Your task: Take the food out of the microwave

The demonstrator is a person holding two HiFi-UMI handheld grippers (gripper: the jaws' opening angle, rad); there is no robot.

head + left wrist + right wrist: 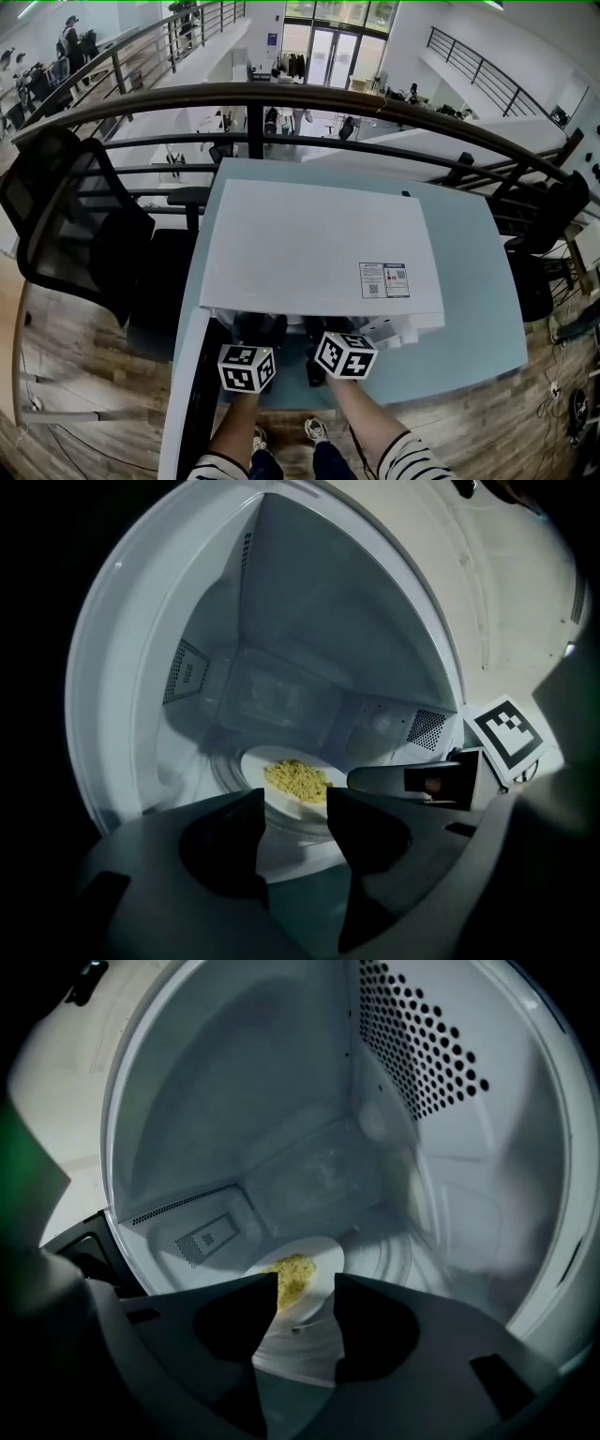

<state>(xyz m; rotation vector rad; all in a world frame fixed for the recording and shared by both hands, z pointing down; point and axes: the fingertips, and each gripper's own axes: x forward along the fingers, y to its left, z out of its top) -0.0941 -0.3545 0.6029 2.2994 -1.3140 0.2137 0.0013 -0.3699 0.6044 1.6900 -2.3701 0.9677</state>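
The white microwave point(319, 253) stands on a pale table, its door point(187, 394) swung open to the left. Inside, a white plate point(281, 799) of yellow crumbly food point(296, 778) rests on the glass turntable. My left gripper point(295, 801) is open at the cavity mouth, and the plate lies just beyond its tips, untouched. My right gripper point(306, 1286) is open too, with the same plate point(314, 1265) and food point(292, 1277) ahead of its jaws. In the head view only the two marker cubes point(247, 367) point(345, 354) show at the microwave's front; the jaws are hidden under its top.
The cavity walls point(422, 1044) close in on both sides. The right gripper's body point(422, 780) sits close to the right of the left one. The pale blue-green table point(469, 319) stands against a dark railing point(281, 94); a black office chair point(84, 225) is at the left.
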